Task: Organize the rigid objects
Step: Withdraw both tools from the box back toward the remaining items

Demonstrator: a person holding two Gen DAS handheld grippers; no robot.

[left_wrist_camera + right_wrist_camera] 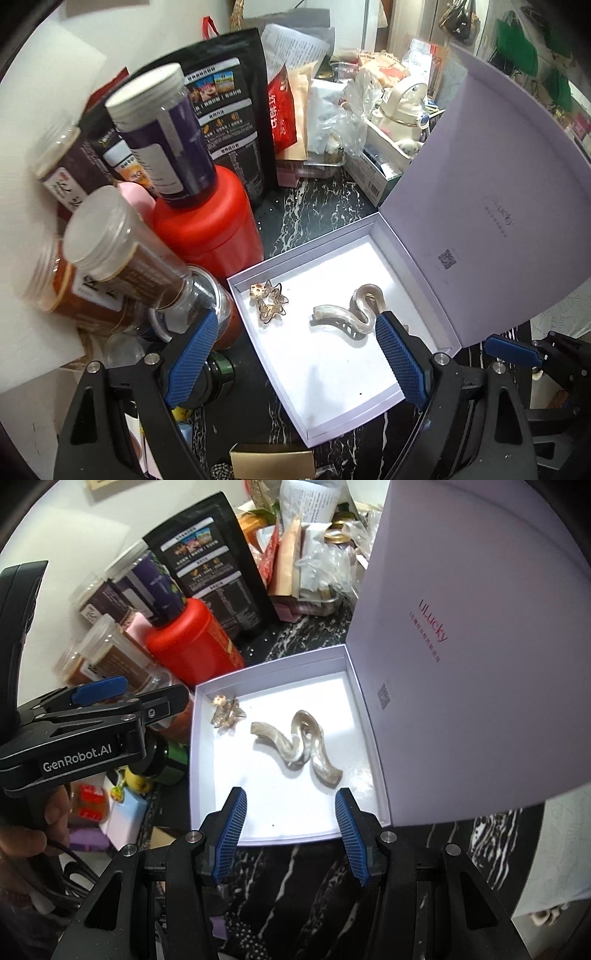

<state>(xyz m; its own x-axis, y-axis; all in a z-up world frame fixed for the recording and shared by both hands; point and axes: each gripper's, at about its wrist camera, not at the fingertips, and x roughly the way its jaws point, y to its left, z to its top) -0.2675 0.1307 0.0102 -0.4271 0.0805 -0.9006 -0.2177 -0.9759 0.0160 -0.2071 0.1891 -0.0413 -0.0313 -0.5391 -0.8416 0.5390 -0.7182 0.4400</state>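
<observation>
An open lilac gift box (332,417) (288,840) lies on the dark marble counter, its lid (498,206) (461,646) standing upright on the right. Inside lie a wavy pearly hair clip (343,314) (295,742) and a small clear-gold hair clip (267,301) (226,710). My left gripper (295,339) is open and empty, spanning the box's left rim; it also shows in the right wrist view (110,698). My right gripper (290,808) is open and empty over the box's near edge, just short of the wavy clip; one of its fingers (513,350) shows in the left wrist view.
A red canister (207,225) (192,646) with a purple jar (162,136) on top stands left of the box. Spice jars (122,258), a black pouch (229,107), bags and a white kettle (402,107) crowd the back. A gold box (273,461) sits near the front.
</observation>
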